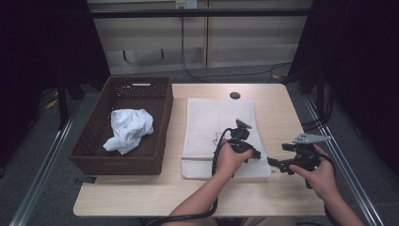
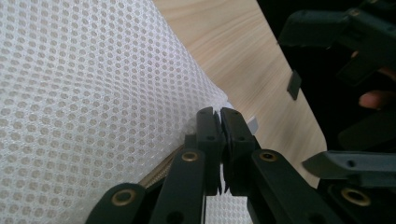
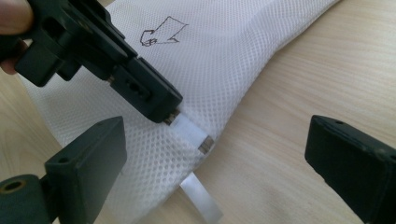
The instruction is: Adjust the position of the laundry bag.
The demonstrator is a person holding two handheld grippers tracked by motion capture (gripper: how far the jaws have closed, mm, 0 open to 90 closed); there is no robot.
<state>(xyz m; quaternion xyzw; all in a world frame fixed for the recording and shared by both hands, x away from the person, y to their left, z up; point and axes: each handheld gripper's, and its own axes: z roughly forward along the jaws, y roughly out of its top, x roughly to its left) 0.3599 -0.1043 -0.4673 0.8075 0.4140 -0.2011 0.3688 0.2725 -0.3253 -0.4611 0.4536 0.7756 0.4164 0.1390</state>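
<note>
A white mesh bag (image 1: pixel 216 125) lies flat on the wooden table (image 1: pixel 263 197), with a small black drawing on it (image 3: pixel 163 32). My left gripper (image 1: pixel 258 154) is at the bag's near right corner, its jaws pressed together on a white zipper tab (image 3: pixel 189 128). In the left gripper view the left gripper (image 2: pixel 219 116) pinches that tab (image 2: pixel 252 124) at the edge of the mesh (image 2: pixel 84 93), beside the zipper's teeth (image 2: pixel 159 175). My right gripper (image 1: pixel 273 162) hovers just right of that corner. Its jaws stand wide open around it (image 3: pixel 217 144) without touching. A second white ribbon (image 3: pixel 201 198) sticks out below.
A dark wicker basket (image 1: pixel 117 165) stands on the table's left side, holding a crumpled white cloth (image 1: pixel 129 128). A round cable hole (image 1: pixel 235 95) sits near the table's far edge. Bare wood lies to the bag's right and front.
</note>
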